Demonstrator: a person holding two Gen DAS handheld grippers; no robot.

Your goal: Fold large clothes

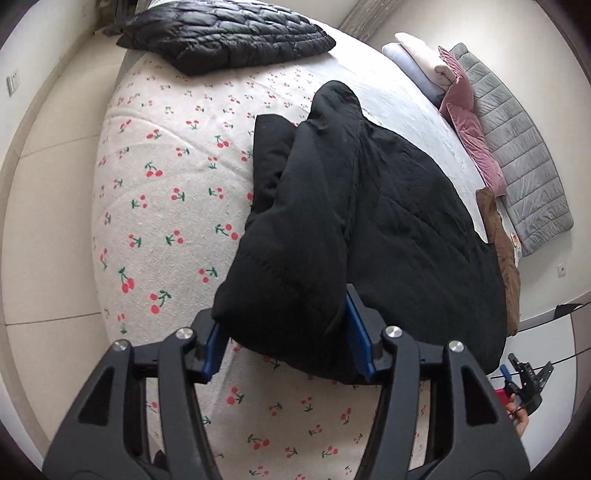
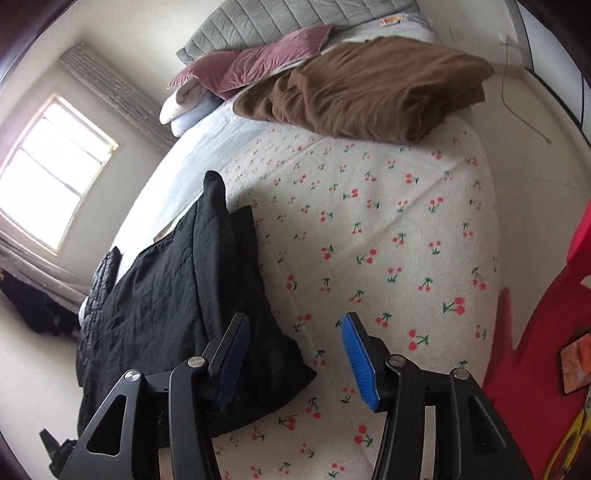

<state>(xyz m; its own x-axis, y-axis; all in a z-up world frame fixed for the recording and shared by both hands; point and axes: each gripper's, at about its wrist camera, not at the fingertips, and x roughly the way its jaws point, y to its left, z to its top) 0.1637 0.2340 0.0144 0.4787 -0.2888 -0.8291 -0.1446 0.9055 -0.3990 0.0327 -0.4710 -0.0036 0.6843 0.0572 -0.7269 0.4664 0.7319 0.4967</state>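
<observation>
From the left wrist, the left gripper (image 1: 288, 343) points steeply down at the bed (image 1: 166, 206). Its jaws stand about half open, and a thick folded edge of the black coat (image 1: 388, 221) fills the gap between the blue pads (image 1: 357, 334). The right pad lies against the fabric; whether the left pad presses on it cannot be told. The coat is matte, padded and stitched in soft quilted lines, heaped in a bulky fold across the middle of the bed. The bedsheet is a pale woven cotton printed with small red cherries. At the far edge lies a shiny black puffer jacket (image 1: 229, 33), quilted in narrow ribs. To the right sit a grey quilted mat (image 1: 524, 155), a pink velvety cushion (image 1: 469, 125) and folded white linen (image 1: 424, 59). The right gripper (image 1: 524, 380) shows small at the lower right edge.

From the right wrist, the right gripper (image 2: 295, 354) also tilts down toward the bed (image 2: 388, 229). Its jaws stand about half open and hold nothing; the left pad hangs over the corner of the black coat (image 2: 166, 302), the right one over bare sheet. The coat lies along the left of the bed, crinkled and faintly glossy here. A brown, soft, folded garment (image 2: 369, 96) rests at the far end, beside the pink cushion (image 2: 258, 62).
</observation>
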